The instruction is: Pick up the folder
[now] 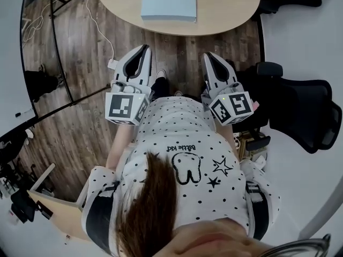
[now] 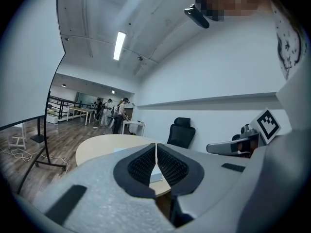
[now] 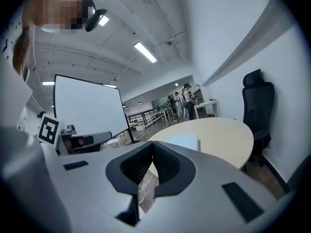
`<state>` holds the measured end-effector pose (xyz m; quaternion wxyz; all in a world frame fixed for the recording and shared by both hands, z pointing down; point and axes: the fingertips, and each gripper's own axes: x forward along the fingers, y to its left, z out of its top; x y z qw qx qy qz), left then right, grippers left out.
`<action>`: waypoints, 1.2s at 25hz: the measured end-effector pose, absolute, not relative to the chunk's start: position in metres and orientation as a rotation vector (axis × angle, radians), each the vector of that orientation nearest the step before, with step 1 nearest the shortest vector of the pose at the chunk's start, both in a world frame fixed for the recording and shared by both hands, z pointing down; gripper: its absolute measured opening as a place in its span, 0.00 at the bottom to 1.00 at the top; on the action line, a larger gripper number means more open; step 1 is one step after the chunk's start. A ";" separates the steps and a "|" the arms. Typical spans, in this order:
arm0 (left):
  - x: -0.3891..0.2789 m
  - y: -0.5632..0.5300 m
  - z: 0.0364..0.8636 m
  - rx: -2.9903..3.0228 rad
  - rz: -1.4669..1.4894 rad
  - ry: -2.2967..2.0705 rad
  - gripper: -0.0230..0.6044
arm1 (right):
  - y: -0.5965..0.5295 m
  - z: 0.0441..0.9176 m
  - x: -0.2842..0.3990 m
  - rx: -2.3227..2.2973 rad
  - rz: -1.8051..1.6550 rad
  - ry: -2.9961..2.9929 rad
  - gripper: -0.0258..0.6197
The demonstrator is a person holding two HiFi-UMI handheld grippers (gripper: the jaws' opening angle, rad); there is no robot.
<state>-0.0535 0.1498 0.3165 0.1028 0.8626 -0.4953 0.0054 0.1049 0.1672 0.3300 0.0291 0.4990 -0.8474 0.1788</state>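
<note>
A rounded wooden surface [image 1: 225, 9] stands over plank flooring [image 1: 80, 127]; the pale blue folder [image 1: 168, 1] lies flat near its near edge, centred. Left gripper [image 1: 143, 49] and right gripper [image 1: 210, 56] hover short of that edge, fingers clenched, empty.

The person's dotted shirt [image 1: 185, 138] is carrying one short line of black lettering just above a tooth drawing [image 1: 186, 168]; it is seemingly reading "Little kid", though the first word is staying unclear.
</note>
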 end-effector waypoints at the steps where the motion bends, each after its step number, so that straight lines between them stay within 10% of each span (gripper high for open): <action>1: -0.061 0.146 0.316 2.547 0.014 -1.461 0.07 | 0.164 0.329 0.099 1.546 0.551 -2.609 0.05; 30: -0.070 0.026 0.340 2.402 -0.013 -1.362 0.07 | 0.047 0.346 0.105 1.548 0.619 -2.536 0.05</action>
